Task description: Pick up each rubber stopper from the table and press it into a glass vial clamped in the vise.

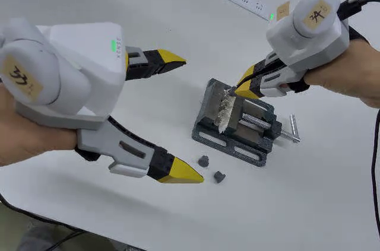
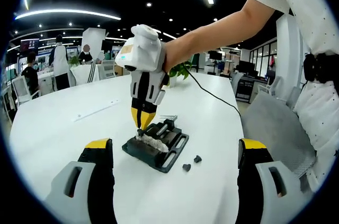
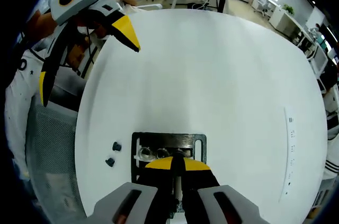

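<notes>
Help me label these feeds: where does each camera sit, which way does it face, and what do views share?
Head view: on the headset, looking forward and down at the vise; both hands show.
Left gripper view: on the left gripper, facing across the table to the vise; own fingers spread.
Right gripper view: on the right gripper, looking down onto the vise; own fingers together.
Shared: vise, two loose stoppers.

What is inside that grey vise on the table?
Glass vials stand in a row between the walls of the vise. The shut tips of the right gripper cover some of them, so whether anything is held beneath cannot be seen.
</notes>
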Demonstrator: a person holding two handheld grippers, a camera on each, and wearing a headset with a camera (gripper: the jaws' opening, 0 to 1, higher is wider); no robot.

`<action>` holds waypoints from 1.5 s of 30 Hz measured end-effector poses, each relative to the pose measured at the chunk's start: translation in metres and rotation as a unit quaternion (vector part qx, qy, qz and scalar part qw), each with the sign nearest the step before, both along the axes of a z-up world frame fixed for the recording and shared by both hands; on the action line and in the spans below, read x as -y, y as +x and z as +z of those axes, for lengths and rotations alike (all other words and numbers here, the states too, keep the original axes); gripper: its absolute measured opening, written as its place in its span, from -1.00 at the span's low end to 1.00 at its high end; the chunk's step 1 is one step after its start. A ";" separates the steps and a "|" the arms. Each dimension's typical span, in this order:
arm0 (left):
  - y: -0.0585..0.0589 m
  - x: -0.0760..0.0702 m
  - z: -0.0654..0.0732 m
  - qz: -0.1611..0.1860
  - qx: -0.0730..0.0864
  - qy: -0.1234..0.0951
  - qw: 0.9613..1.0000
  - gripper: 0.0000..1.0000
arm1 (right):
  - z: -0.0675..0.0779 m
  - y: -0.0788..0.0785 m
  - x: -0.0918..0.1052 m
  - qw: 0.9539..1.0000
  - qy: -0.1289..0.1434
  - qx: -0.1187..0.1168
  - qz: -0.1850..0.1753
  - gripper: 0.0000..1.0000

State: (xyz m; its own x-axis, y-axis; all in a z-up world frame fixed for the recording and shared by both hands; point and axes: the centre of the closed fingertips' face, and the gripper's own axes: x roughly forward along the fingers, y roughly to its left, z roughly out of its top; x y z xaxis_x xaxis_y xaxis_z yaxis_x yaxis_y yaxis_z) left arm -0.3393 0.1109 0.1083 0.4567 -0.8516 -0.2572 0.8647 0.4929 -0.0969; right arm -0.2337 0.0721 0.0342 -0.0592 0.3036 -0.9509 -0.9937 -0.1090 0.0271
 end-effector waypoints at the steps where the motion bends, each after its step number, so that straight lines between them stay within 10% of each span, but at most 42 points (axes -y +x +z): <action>1: 0.000 0.001 -0.001 -0.001 -0.001 0.002 1.000 0.96 | 0.000 0.000 0.000 1.000 0.000 -0.002 -0.001 -1.00; 16: -0.005 0.005 -0.028 -0.015 -0.019 0.037 0.999 0.97 | -0.004 0.000 -0.001 1.000 -0.015 0.009 0.017 -1.00; 45: -0.003 0.011 -0.036 -0.018 -0.028 0.032 0.999 0.96 | -0.007 0.002 -0.001 0.999 -0.034 0.010 0.026 -1.00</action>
